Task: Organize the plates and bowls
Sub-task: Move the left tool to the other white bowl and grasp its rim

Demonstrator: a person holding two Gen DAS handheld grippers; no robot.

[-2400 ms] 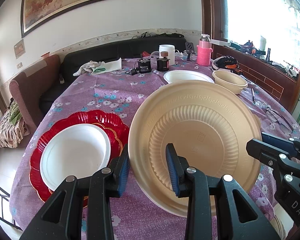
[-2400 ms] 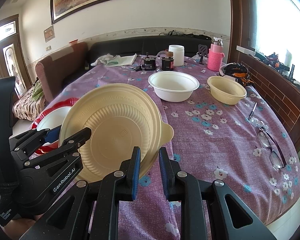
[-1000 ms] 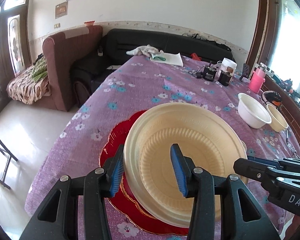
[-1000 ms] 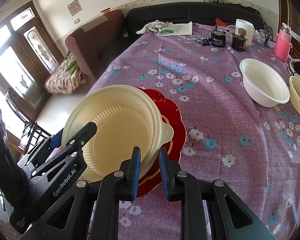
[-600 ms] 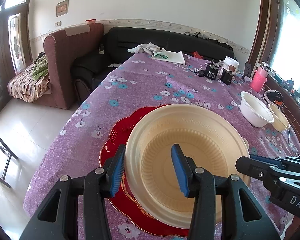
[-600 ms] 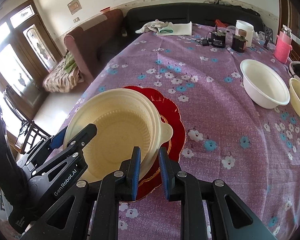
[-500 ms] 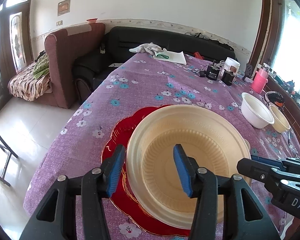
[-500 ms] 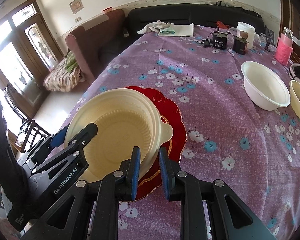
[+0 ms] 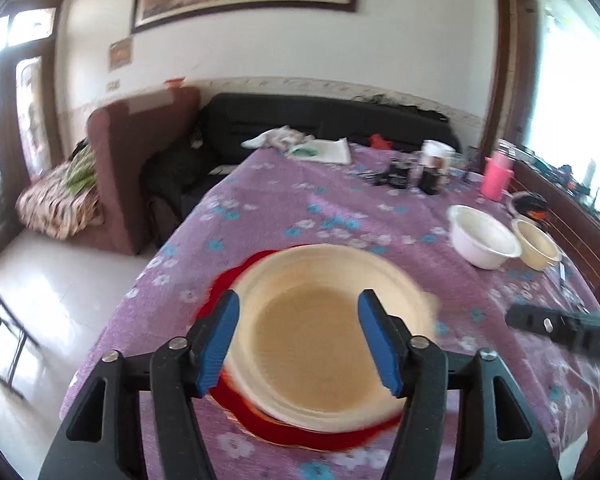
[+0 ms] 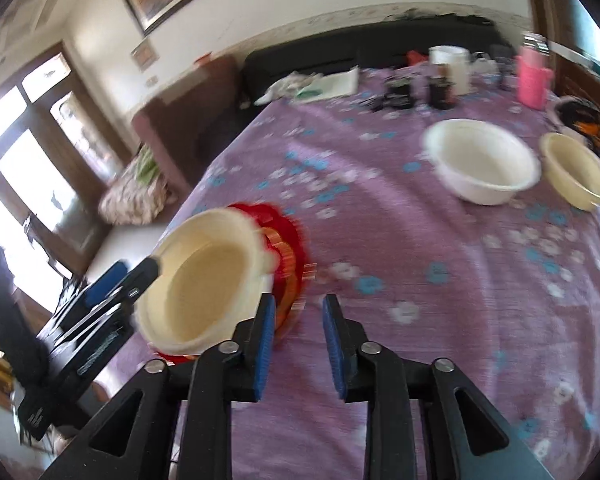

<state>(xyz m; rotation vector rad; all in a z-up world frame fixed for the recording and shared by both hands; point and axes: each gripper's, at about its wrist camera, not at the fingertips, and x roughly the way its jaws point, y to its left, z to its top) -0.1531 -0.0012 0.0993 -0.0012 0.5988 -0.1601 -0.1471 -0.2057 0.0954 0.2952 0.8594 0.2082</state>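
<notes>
On the near part of the tabletop, the big cream plate now sits on top of the red plate, so this stacking step looks done. The left gripper has its blue pads spread either side of the cream plate's near rim without pressing on it; its jaws have just been opening, and the plate lies free between them. The right gripper is also parted, its jaws having just been opening, with only purple cloth showing in the gap; the cream plate lies just to the left of it, untouched.

Beyond the cream plate, toward the far right of the cloth, the white bowl and the smaller cream bowl stand side by side, close together but not nested. My guess is they are what remains: one probably goes inside the other, or both join the stack. Past them, well behind the cream plate, a pink cup and some dark jars stand near the table's far edge.

The left wrist view looks straight down into the cream plate and shows red only as a rim around it. The right wrist view catches the stack from the side, showing the scalloped red edge jutting out to the right, and shows both bowls larger and clearer. Whether a white plate lies under the cream one, neither view shows; both are blurred.
</notes>
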